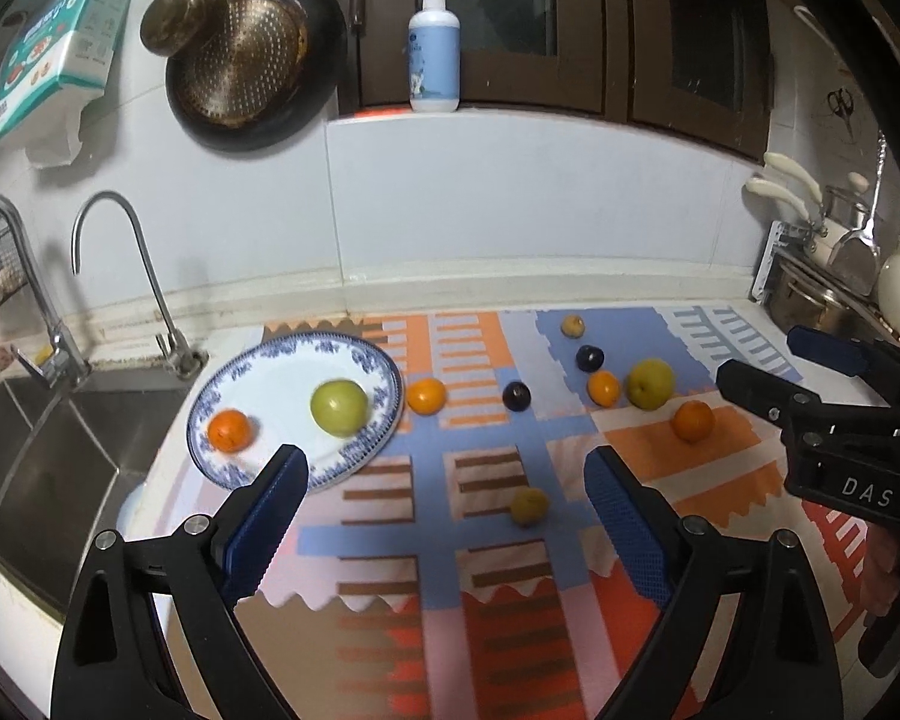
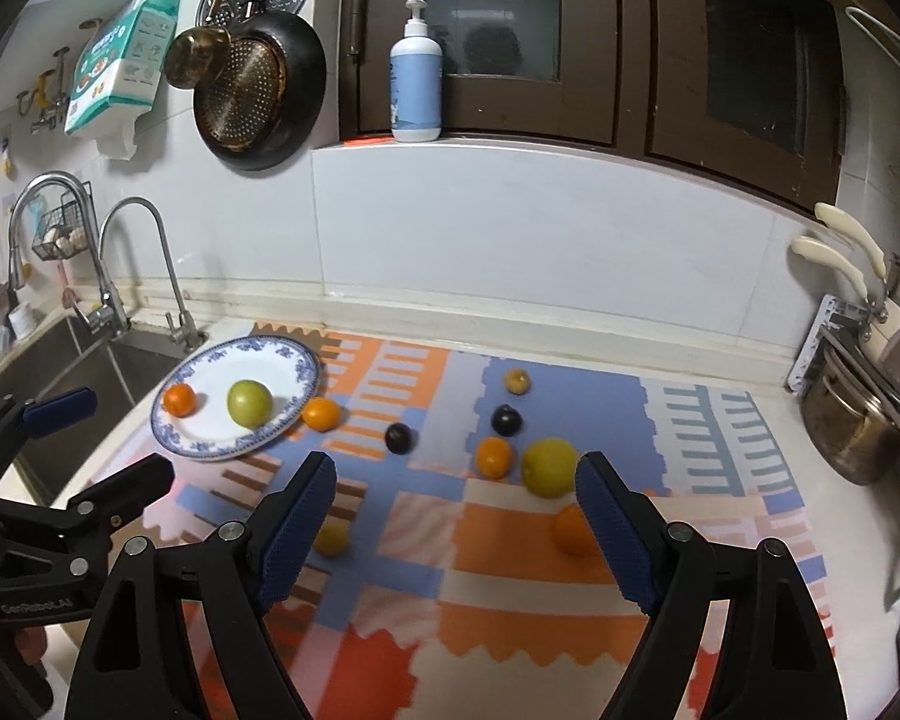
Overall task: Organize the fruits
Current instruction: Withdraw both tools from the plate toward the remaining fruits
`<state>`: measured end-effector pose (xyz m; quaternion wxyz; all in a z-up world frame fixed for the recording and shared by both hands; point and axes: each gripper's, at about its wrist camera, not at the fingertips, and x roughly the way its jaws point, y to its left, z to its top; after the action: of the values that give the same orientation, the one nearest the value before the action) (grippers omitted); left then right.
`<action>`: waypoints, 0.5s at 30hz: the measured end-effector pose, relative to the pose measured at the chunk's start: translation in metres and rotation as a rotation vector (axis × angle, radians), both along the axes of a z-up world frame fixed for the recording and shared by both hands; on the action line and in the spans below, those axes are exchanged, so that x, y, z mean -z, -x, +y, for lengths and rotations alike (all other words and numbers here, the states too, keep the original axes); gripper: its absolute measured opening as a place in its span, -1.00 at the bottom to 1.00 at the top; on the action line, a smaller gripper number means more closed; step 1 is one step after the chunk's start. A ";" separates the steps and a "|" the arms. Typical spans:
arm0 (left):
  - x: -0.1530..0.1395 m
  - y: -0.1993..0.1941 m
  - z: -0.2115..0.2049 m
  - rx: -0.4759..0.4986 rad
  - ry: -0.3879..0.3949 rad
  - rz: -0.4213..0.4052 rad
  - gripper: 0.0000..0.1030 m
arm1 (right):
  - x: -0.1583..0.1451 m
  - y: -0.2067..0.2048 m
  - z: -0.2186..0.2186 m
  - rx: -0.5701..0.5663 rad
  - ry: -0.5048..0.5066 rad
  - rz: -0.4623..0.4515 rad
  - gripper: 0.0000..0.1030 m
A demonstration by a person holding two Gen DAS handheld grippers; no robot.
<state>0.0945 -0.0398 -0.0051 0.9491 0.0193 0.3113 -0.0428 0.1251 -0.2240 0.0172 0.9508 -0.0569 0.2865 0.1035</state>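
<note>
Looking through the left wrist cam: left gripper [image 1: 441, 480] has its jaws wide and empty, hovering above the mat [image 1: 498, 606], angled down toward the counter. Plate [image 1: 294, 354] sits by the sink [image 1: 78, 450], holding one orange [image 1: 229, 430] and a green apple [image 1: 339, 407]. Small yellow fruit [image 1: 529, 506] lies loose on the mat between my fingers' line of sight. Likely light, round, prone to rolling; grip across the middle, gently.

Right wrist cam: right gripper [image 2: 456, 480] also spread wide, nothing held, hovering tilted down. Second apple [image 2: 549, 467] and an orange [image 2: 493, 456] sit just ahead, touching or nearly so. Two dark plums [image 2: 398, 438] probably soft; squeeze lightly.
</note>
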 end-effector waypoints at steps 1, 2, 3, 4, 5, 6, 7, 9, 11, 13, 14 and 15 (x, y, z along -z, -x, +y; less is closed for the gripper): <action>0.003 0.000 -0.005 0.001 -0.003 0.008 0.83 | 0.002 -0.001 -0.005 -0.002 0.000 0.001 0.60; 0.006 -0.001 -0.008 0.007 -0.010 0.017 0.83 | 0.003 -0.002 -0.008 -0.002 0.000 0.002 0.60; 0.009 -0.002 -0.013 0.021 -0.019 0.033 0.83 | 0.006 -0.004 -0.013 0.003 0.000 0.009 0.60; 0.012 -0.003 -0.016 0.031 -0.024 0.039 0.83 | 0.008 -0.005 -0.017 0.007 -0.003 0.013 0.60; 0.015 -0.005 -0.019 0.036 -0.031 0.044 0.83 | 0.010 -0.006 -0.021 0.015 -0.007 0.016 0.60; 0.018 -0.006 -0.022 0.036 -0.039 0.051 0.83 | 0.014 -0.008 -0.026 0.030 -0.011 0.023 0.60; 0.021 -0.008 -0.024 0.039 -0.039 0.051 0.83 | 0.016 -0.009 -0.030 0.041 -0.015 0.028 0.60; 0.028 -0.012 -0.029 0.042 -0.049 0.049 0.83 | 0.022 -0.010 -0.036 0.064 -0.023 0.043 0.60; 0.034 -0.016 -0.033 0.050 -0.062 0.051 0.83 | 0.028 -0.014 -0.041 0.084 -0.024 0.060 0.60; 0.042 -0.021 -0.036 0.050 -0.077 0.071 0.82 | 0.037 -0.019 -0.046 0.101 -0.016 0.080 0.60; 0.046 -0.023 -0.037 0.055 -0.075 0.081 0.82 | 0.041 -0.022 -0.047 0.110 -0.008 0.087 0.60; 0.050 -0.026 -0.037 0.057 -0.071 0.091 0.82 | 0.045 -0.025 -0.049 0.118 -0.002 0.093 0.60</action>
<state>0.1207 -0.0769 -0.0552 0.9310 0.0600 0.3549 -0.0597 0.1497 -0.2729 -0.0277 0.9410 -0.0341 0.3329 0.0502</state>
